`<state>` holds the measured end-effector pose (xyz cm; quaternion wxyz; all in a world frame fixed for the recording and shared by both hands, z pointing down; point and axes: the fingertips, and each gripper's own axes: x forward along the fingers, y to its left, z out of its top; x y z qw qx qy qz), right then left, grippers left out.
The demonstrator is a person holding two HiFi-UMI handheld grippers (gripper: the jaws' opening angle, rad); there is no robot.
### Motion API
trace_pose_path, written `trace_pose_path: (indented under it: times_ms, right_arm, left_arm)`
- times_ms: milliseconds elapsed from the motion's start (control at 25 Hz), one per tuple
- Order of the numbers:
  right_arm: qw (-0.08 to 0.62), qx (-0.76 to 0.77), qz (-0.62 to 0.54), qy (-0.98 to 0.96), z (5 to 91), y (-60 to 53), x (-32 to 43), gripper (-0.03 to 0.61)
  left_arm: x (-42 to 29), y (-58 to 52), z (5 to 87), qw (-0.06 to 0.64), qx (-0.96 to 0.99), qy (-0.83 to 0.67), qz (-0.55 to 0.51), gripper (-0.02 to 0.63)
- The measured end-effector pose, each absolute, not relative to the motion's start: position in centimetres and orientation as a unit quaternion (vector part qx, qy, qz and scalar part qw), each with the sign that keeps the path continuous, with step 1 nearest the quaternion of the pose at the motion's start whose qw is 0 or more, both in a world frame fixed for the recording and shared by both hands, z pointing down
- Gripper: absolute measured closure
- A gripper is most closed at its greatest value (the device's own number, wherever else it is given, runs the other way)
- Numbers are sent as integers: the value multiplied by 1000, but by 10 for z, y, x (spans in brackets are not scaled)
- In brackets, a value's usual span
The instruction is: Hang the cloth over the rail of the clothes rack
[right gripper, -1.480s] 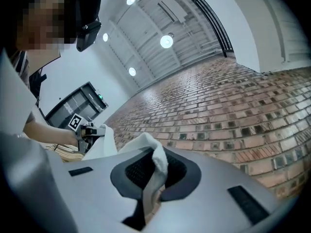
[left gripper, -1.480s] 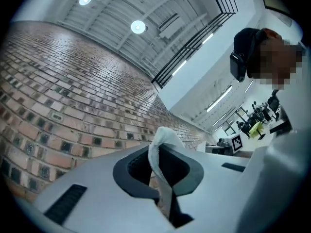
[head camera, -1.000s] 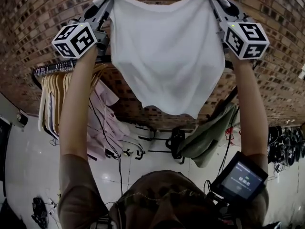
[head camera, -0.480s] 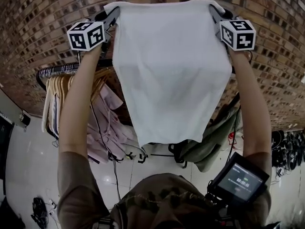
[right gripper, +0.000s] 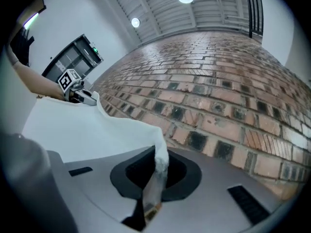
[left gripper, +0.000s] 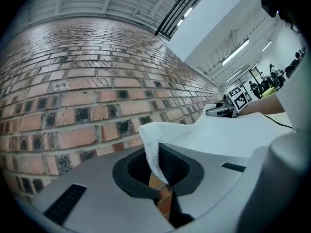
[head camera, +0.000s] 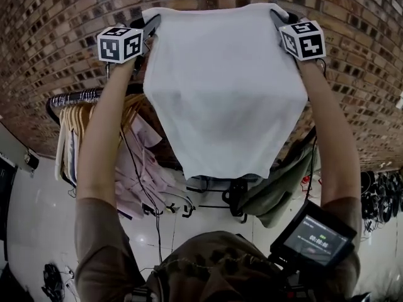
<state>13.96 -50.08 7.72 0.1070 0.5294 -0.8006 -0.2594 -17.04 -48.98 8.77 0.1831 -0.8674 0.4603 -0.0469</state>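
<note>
Brick wall (head camera: 50, 36) across the whole background, pale floor at the bottom of the frame. The cloth (head camera: 223, 99) is up high in the centre, spread flat between two raised arms. The left claw (head camera: 153, 24) is clamped on its upper left corner, and the right claw (head camera: 277, 16) is pinched tight on the upper right corner. The rack's rail (head camera: 72, 96) sits lower, at middle left, loaded with hangers, and the cloth is not on it yet. Lifted and spread, done; draping over the rail and letting go remain.
</note>
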Motion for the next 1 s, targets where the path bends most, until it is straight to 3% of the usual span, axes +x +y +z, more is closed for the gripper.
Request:
trace_pose_path:
  times_ms: [280,360,560,840,920,1000]
  right_arm:
    - [114,478,-165,-855,113,-517,139,553]
    - [101,480,-152,-858,112,-517,141,473]
    - [94,490,-149,-854,109,-516,143,471]
    - [93,446,-104,-884,120,-517,147,469]
    - [95,447,-99,-884,123,-517,155,424]
    - [93,447,-95,-885,124,-518,158,422]
  left_arm:
    - [-175,-506,125,127,-883,439,-107,598]
    - [-178,-509,131,110,-887,434,-112,597]
    - [-191,-513,149,61,-899,412,-136,499]
    - [-191,-502,154,22,-929,348,-125,499]
    - [-192,-498,158,3,-937,325,-126,499]
    - [-195,-500,159,-11,-940,321,-118,497]
